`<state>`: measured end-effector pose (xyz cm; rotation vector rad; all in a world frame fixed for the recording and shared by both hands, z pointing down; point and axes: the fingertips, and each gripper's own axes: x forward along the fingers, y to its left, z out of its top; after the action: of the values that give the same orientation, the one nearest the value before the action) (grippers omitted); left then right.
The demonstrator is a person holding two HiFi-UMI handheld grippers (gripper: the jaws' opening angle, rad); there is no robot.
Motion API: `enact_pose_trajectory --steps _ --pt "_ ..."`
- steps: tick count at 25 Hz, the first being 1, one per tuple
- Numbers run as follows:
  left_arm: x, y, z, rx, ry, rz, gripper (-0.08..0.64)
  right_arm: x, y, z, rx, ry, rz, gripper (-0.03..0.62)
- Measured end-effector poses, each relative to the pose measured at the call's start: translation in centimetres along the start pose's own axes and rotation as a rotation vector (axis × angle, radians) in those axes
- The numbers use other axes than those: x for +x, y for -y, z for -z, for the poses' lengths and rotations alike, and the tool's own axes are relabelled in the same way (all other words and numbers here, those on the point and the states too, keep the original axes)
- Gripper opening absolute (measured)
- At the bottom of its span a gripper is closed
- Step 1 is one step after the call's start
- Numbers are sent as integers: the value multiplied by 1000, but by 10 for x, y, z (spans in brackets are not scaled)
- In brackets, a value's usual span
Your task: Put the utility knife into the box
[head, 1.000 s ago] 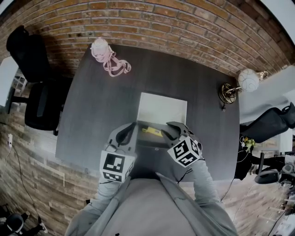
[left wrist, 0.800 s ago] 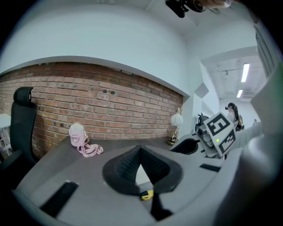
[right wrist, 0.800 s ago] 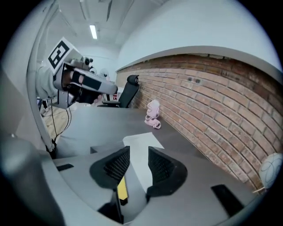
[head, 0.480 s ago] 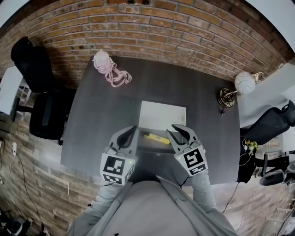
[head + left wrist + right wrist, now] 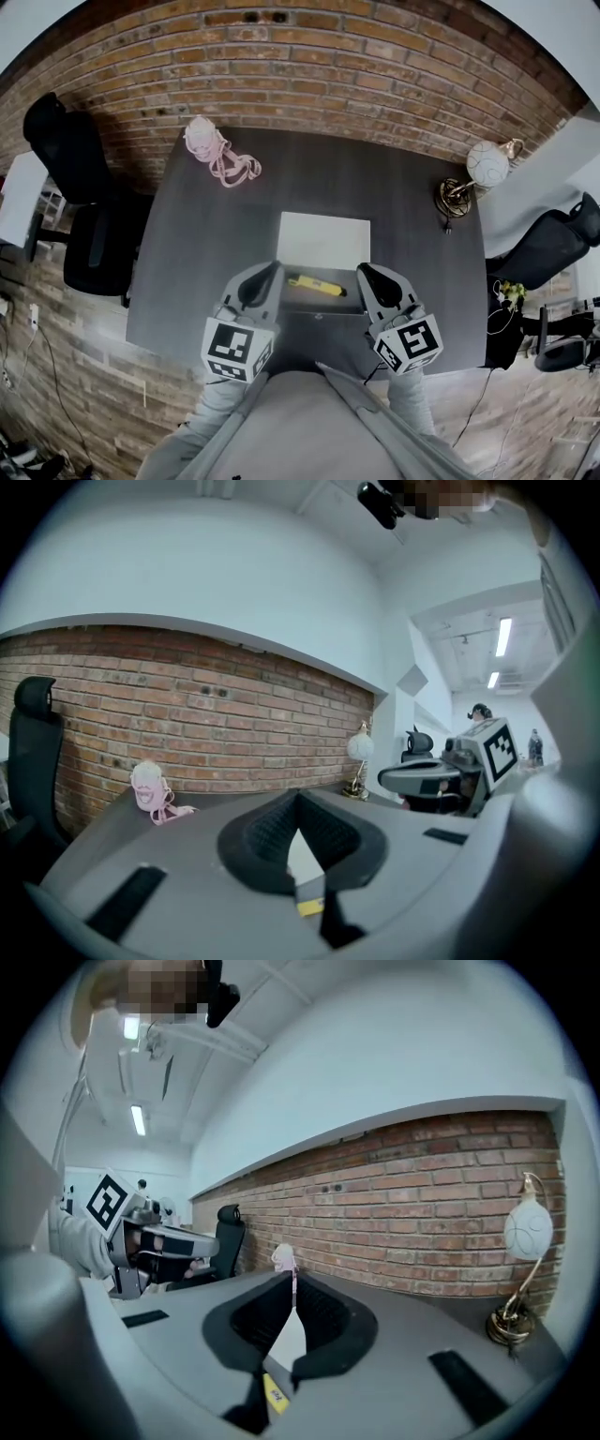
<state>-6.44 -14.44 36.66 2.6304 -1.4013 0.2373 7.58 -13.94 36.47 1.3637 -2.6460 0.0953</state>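
Note:
An open dark box (image 5: 320,303) stands near the table's front edge, its white lid (image 5: 323,239) folded back. The yellow utility knife (image 5: 314,283) lies inside the box. My left gripper (image 5: 262,277) hangs at the box's left side, shut with nothing in it. My right gripper (image 5: 372,277) hangs at the box's right side, and its jaws are closing with nothing between them. In the left gripper view the tips of the left gripper (image 5: 298,797) meet above a bit of the yellow knife (image 5: 310,907). The right gripper view shows the right gripper (image 5: 292,1281) over the knife (image 5: 275,1393).
A pink pouch with straps (image 5: 214,146) lies at the table's far left corner. A globe lamp on a brass base (image 5: 478,173) stands at the far right. Black office chairs stand to the left (image 5: 84,230) and right (image 5: 544,251). A brick wall runs behind the table.
The right gripper has let go of the box's right side, drawn back a little, and its wide jaws have come together. The left gripper has stayed in place.

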Motion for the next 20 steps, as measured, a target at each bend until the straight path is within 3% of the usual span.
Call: enact_pose_trajectory --steps 10,20 --pt "0 22 -9 -7 36 18 18 -38 6 -21 32 92 43 17" --pt "7 24 4 -35 24 9 18 -52 21 -15 37 93 101 17"
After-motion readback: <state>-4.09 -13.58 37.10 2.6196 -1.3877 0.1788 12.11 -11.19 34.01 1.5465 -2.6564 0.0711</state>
